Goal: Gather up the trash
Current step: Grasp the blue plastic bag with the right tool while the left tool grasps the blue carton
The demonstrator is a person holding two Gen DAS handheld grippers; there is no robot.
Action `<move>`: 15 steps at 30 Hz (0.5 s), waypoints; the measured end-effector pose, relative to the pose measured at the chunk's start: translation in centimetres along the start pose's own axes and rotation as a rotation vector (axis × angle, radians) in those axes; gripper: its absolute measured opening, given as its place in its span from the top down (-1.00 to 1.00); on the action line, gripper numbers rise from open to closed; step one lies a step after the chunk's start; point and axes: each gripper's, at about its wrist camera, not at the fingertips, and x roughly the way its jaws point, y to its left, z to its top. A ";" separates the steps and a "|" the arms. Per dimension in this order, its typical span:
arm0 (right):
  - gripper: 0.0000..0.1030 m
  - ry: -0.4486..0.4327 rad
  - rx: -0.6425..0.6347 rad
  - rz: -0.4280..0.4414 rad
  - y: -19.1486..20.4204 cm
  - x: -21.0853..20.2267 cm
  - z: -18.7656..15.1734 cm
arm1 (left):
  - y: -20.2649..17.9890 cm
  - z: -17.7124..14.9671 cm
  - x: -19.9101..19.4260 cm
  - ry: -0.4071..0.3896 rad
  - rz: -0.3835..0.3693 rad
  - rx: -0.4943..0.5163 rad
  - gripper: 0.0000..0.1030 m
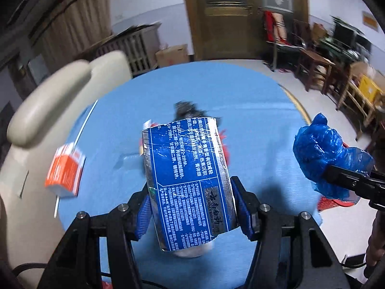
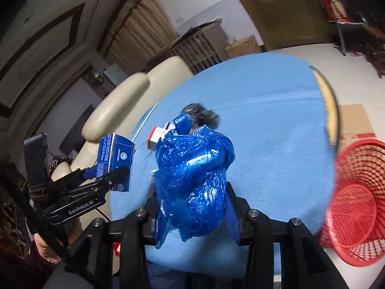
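My left gripper is shut on a blue and silver carton with white print, held above the blue round table. From the right wrist view the same carton shows at the left in the left gripper. My right gripper is shut on a crumpled blue plastic bag, which also shows at the right edge of the left wrist view as a blue bag. On the table lie an orange and white box, a dark wrapper and a red and white box.
A red mesh basket lies tilted on the floor to the right of the table, beside flat cardboard. A cream chair stands at the table's left. Wooden chairs and a door are across the room.
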 end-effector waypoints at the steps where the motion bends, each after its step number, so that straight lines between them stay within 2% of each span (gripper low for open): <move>1: 0.13 -0.012 0.010 -0.009 -0.5 -0.8 -0.3 | -0.7 0.2 -0.1 -0.004 -0.006 0.015 -0.19; 8: 0.13 -0.083 0.107 -0.099 -5.4 -6.0 -2.4 | -7.5 2.1 0.3 -0.014 -0.083 0.143 -0.20; 15: 0.11 -0.150 0.233 -0.211 -11.5 -10.8 -4.3 | -15.2 3.0 2.0 0.015 -0.206 0.257 -0.20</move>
